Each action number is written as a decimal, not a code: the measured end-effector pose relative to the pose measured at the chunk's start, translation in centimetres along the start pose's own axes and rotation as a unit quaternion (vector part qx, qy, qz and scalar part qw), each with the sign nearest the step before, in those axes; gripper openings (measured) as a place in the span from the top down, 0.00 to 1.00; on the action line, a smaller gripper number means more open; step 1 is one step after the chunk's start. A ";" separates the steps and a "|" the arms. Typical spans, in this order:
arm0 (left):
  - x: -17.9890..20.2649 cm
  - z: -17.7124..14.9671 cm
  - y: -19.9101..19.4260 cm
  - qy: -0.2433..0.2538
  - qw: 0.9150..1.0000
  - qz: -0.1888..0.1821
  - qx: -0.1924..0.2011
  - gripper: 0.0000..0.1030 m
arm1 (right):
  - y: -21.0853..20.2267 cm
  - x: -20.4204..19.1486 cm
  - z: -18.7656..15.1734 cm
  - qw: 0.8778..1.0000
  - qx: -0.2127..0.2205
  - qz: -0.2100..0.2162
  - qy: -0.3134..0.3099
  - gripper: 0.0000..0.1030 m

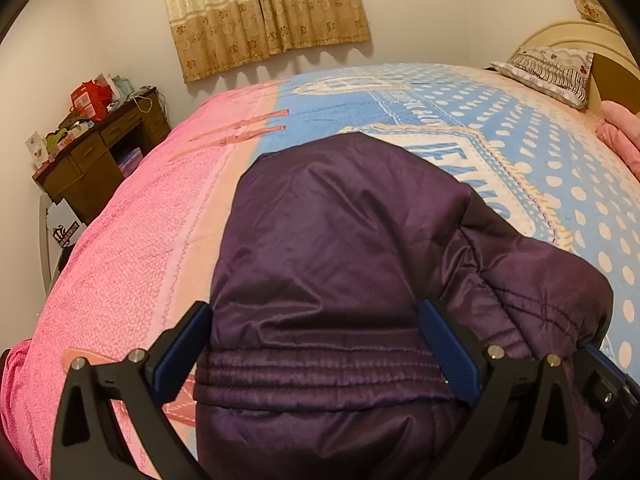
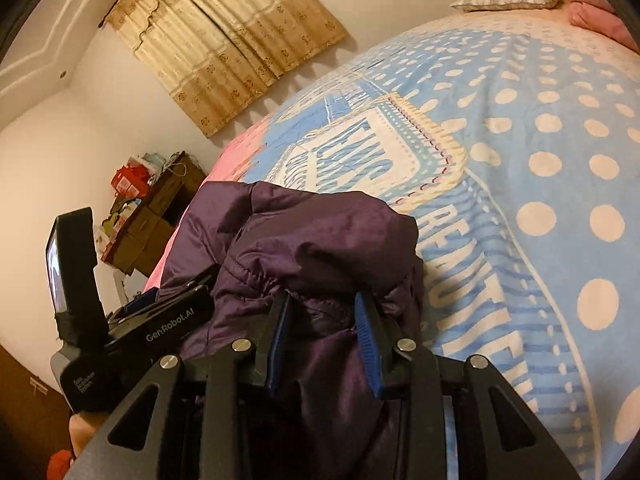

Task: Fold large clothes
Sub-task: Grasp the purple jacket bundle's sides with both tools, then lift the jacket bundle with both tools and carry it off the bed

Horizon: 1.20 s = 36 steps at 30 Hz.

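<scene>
- Left wrist view: the left gripper (image 1: 316, 344) has its jaws spread wide, the blue pads (image 1: 182, 354) standing at about 7 and 5 o'clock in the frame.
- The purple jacket (image 1: 344, 248) fills the span between those pads. Its elastic-stitched hem band lies straight across from one pad to the other.
- Whether the pads press the cloth or only flank it is hard to judge; the right pad looks tucked against the fabric, and the left one sits right at the jacket's edge.
- From the claw the jacket runs up toward 12 o'clock, its far edge ending on the white lettered panel of the bedspread (image 1: 560, 168).
- A bunched fold of the jacket bulges out at 3 o'clock from the claw. Just below that fold shows a corner of the other tool.
- The bedspread is pink toward 9 o'clock and dotted blue toward 2 o'clock. A wooden desk (image 1: 92, 160) stands at 10 o'clock, curtains (image 1: 264, 12) at 12 and a pillow (image 1: 548, 72) at 2.
- Right wrist view: the right gripper (image 2: 324, 320) is narrowed on a gathered wad of the same jacket (image 2: 320, 240). Purple cloth is packed between its blue pads and hangs down through them toward 6 o'clock.
- The rest of the jacket mounds up from the claw toward 11 and 12 o'clock, resting on the bedspread.
- The left tool's black body (image 2: 160, 328) lies at 9 o'clock from this claw, close beside the jacket.
</scene>
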<state>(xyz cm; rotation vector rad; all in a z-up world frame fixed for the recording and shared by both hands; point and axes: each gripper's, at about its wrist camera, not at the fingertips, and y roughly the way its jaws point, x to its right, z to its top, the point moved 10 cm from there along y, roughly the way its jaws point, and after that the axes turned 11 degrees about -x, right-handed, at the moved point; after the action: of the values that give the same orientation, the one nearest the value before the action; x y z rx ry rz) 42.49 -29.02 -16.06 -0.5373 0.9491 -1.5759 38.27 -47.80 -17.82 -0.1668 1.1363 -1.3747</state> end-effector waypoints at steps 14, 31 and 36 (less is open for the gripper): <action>-7.4 -1.1 -2.8 -0.025 0.978 -0.205 -0.027 0.00 | -9.5 0.3 2.0 0.997 0.059 0.052 -0.015 0.08; -2.7 -2.8 2.2 -0.041 0.927 -0.364 -0.081 0.00 | 3.4 0.5 0.2 0.983 -0.091 0.159 -0.020 0.01; -3.2 -2.4 2.6 -0.028 0.938 -0.340 -0.067 0.00 | 4.5 -0.2 0.6 0.987 -0.089 0.135 -0.027 0.01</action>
<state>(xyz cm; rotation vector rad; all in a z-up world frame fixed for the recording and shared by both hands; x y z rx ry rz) 42.91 -25.32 -19.04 -1.0860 0.8764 -2.0968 41.78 -46.66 -20.49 -0.1706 1.1898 -1.0249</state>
